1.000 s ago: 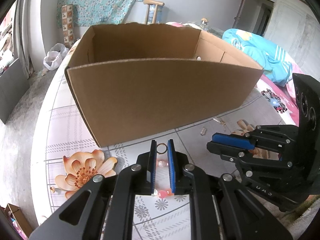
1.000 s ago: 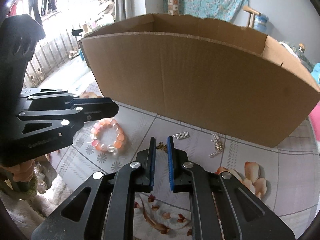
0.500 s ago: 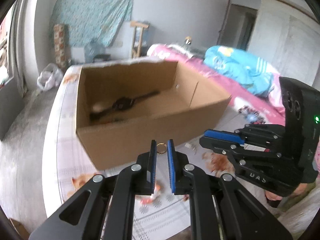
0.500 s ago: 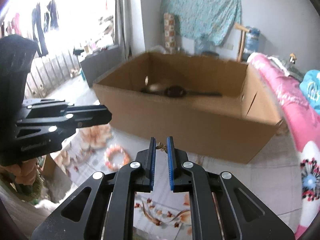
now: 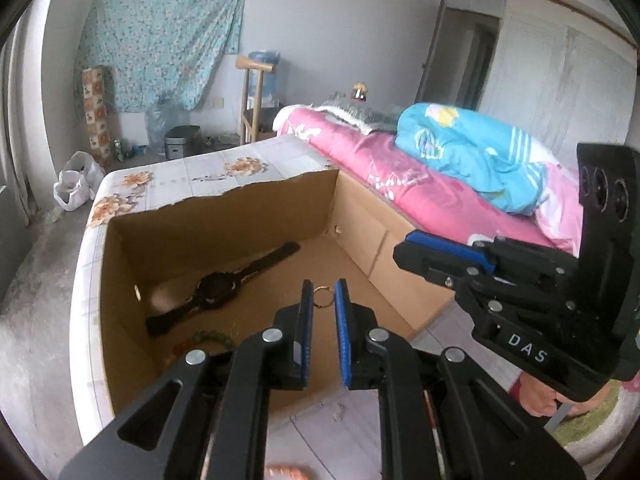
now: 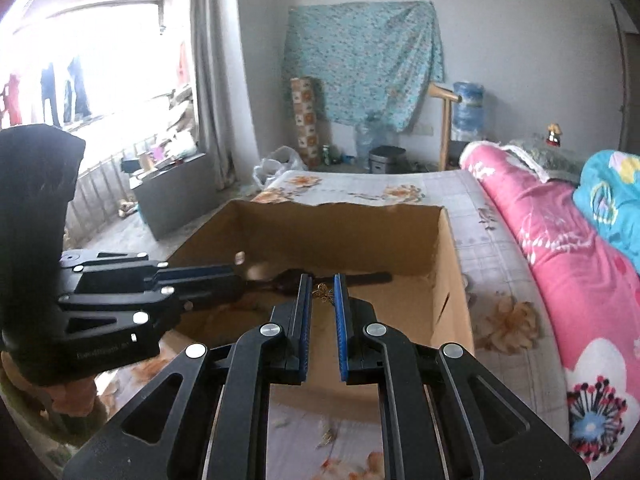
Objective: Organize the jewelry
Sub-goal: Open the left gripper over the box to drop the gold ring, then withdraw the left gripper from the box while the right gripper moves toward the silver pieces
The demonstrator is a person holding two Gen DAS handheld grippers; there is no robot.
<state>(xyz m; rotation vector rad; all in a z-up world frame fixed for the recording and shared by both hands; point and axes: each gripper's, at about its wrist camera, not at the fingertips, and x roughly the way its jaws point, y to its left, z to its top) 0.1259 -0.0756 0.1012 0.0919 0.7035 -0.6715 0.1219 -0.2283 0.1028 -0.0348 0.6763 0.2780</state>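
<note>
1. Grey walls close this bedroom; a teal flowered cloth [image 5: 160, 40] hangs on the back wall, and bright light comes from a window [image 6: 100, 72] on the left side.
2. One counter [image 5: 208, 176] with a pale grid cloth and orange flower prints carries one open cardboard box [image 5: 120, 320].
3. Just beside the counter stands one bed with a pink blanket [image 5: 400, 176], and one blue quilt [image 5: 472, 152] lies bundled on it.
4. Inside the box I count one black wristwatch [image 5: 218, 286] lying flat on the bottom, and one greenish bead string [image 5: 212, 337] near the front wall; it is partly hidden.
5. Two grippers are held above the box.
6. The left gripper [image 5: 323, 294] has its jaws narrow, and they pinch one small gold ring [image 5: 322, 297] at the fingertips, over the inside of the box.
7. The right gripper [image 6: 322, 290] is also nearly closed, holding one small gold butterfly-shaped piece [image 6: 324, 293] over the box.
8. On the counter in front of the box some small pieces lie, but they are blurred; at least one pink bead bracelet [image 5: 288, 472] shows at the lower edge.
</note>
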